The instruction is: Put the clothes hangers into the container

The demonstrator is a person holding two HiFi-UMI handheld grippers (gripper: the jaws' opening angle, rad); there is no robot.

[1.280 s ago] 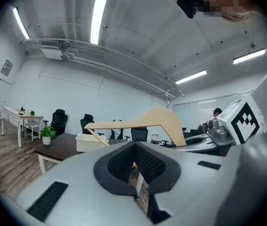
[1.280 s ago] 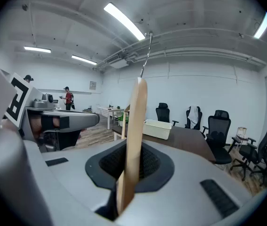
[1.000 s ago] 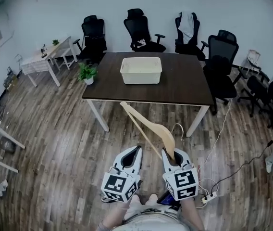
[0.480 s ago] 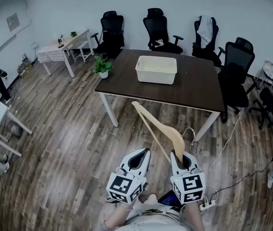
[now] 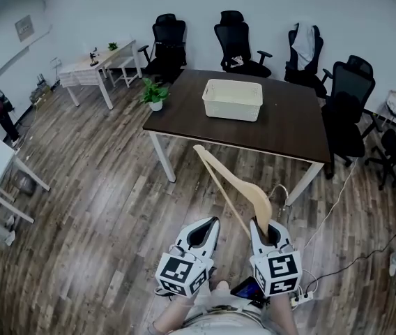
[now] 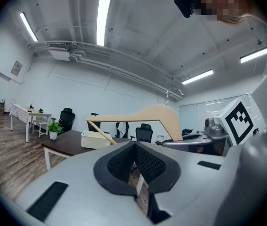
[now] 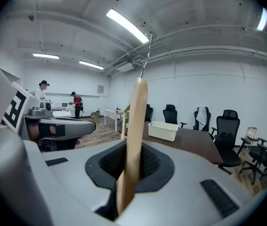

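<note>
A wooden clothes hanger (image 5: 234, 187) with a metal hook slants up from my right gripper (image 5: 263, 227), which is shut on its thick end. In the right gripper view the hanger (image 7: 136, 126) stands edge-on between the jaws. The white container (image 5: 232, 100) sits on the dark table (image 5: 288, 128), well ahead of both grippers. My left gripper (image 5: 203, 230) is beside the right one, shut with nothing in it. From the left gripper (image 6: 134, 146) view the hanger (image 6: 143, 116) and the container (image 6: 95, 138) show beyond its tips.
Black office chairs (image 5: 240, 44) line the far side and right end of the table. A potted plant (image 5: 155, 93) stands by its far left corner. A small white table (image 5: 90, 65) is at back left, and a power strip (image 5: 300, 296) with cables lies on the floor.
The head view has swung a little, so the table and container sit further right and up in the picture. Both grippers and the held hanger keep the same pose.
</note>
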